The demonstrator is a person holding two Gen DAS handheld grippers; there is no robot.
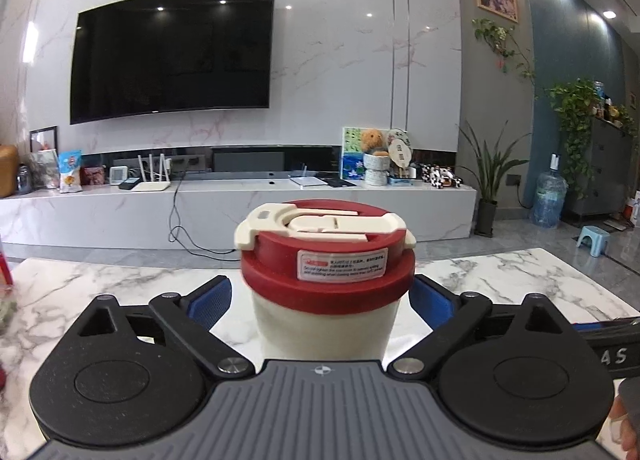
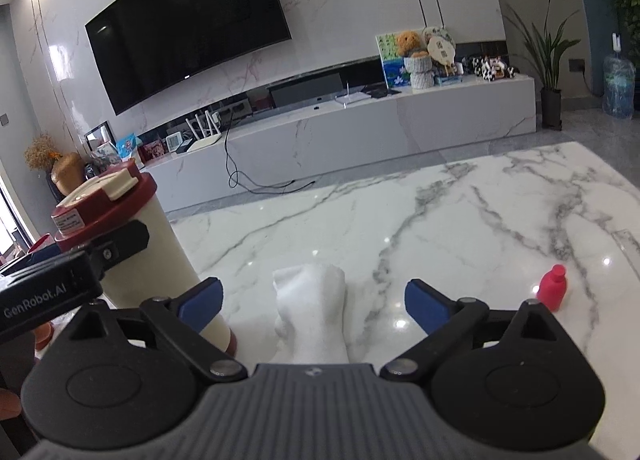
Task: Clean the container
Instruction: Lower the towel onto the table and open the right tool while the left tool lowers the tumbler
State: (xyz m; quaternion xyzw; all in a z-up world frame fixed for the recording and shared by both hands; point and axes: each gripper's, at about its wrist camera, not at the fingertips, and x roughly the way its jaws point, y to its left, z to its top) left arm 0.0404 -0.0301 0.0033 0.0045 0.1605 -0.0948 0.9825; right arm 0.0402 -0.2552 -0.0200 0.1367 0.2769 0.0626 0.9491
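Straddling the lidded cream container (image 1: 326,288) at frame centre, your left gripper (image 1: 322,300) was spread, pads apparently clear, while your right gripper (image 2: 314,300) gaped around the white cloth (image 2: 310,316); wiping progress couldn't be judged.

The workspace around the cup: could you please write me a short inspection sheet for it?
Surface: glossy white marble table, bare over most of what shows.
Job's things: cream cup with a red lid, upright and closed; white cloth crumpled on the table.
Clutter: small pink bottle, upright, off to the right.
Grippers: left gripper open, a blue pad on each side of the cup, gaps showing; right gripper open, with the cloth between its fingers, not clamped.
Cables: a black cable hangs down the TV cabinet; none seen on the table.
Surroundings: wall TV, house plants, water jug.
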